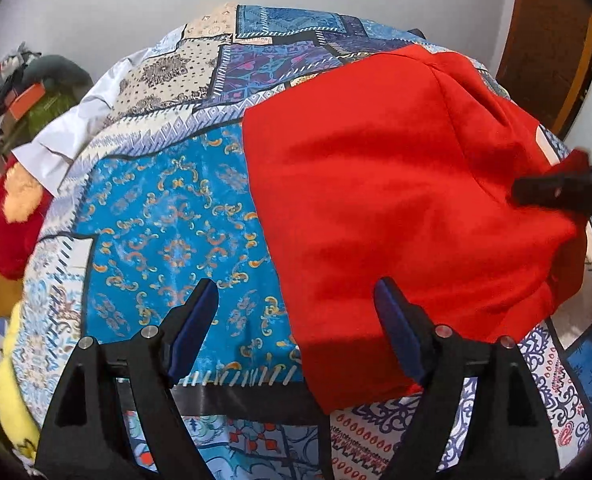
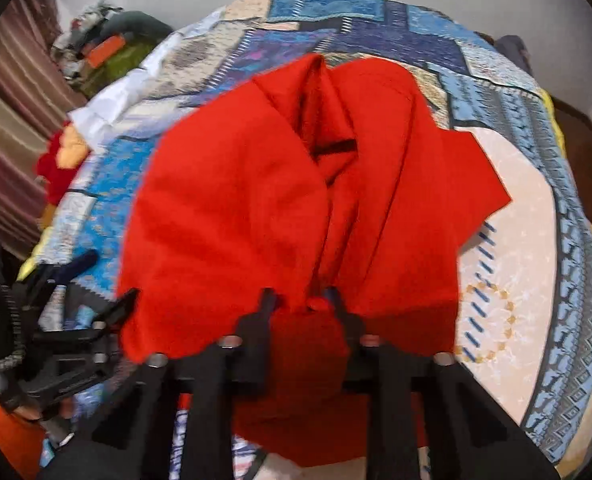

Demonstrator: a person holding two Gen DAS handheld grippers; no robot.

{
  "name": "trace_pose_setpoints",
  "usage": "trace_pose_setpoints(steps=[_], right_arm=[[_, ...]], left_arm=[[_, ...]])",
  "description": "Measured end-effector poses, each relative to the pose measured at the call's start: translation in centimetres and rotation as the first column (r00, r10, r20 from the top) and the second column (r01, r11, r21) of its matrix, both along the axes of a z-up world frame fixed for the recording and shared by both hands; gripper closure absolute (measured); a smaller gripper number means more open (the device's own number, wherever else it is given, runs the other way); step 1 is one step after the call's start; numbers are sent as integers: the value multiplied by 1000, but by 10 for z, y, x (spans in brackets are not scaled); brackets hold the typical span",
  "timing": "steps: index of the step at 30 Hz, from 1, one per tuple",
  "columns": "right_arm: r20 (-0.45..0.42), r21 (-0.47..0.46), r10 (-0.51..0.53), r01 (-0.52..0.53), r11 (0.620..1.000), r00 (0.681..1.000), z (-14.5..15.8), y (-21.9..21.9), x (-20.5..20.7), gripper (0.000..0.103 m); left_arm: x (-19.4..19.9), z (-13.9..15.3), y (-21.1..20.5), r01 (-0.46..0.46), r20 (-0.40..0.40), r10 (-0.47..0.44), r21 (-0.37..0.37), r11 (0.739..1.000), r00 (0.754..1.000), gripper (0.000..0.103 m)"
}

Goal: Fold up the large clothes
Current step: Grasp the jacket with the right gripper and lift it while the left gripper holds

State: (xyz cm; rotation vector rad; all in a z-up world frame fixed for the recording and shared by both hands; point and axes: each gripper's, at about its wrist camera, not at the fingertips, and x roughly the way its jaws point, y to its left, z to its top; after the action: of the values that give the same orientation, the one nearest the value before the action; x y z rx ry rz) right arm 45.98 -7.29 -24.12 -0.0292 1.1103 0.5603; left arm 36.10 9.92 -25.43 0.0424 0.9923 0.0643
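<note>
A large red garment lies rumpled on the bed's blue patchwork quilt. My left gripper hovers open over the garment's near left edge, one pad over the quilt and one over red cloth, with nothing pinched. From the right wrist the same garment fills the middle, folded into ridges. My right gripper is shut on a bunched knot of red fabric at the garment's near edge. A dark finger of the right gripper shows at the garment's right side. The left gripper appears at the garment's left.
A white cloth and a red and orange plush lie at the quilt's left edge. A pile of clothes with an orange box sits beyond. Brown wooden furniture stands at the right, striped curtains on the left.
</note>
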Motion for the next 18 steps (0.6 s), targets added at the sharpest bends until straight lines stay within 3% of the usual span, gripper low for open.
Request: trace_pose_setpoints(steps=[5,9,14,18], right_arm=[[150,29,23,-28,999,988,53,-8,-19,95],[196,-9,32,-31,999,980,68,-18,-32,96],[175,-129,12,11,992,984,35,-48,-44,96],[180,-315,-25,82,945,983,-5,-65,-39,96]], left_arm=[[-4,28,-3,34,38,-36,38,999,999,23],[-10,54,-5,57,87,-52,-61,997,995,23],[-6,35,-25,95,24,-94,-75,993,995,23],[-7,-5,-53,148,-65,-148,0,989,987,20]])
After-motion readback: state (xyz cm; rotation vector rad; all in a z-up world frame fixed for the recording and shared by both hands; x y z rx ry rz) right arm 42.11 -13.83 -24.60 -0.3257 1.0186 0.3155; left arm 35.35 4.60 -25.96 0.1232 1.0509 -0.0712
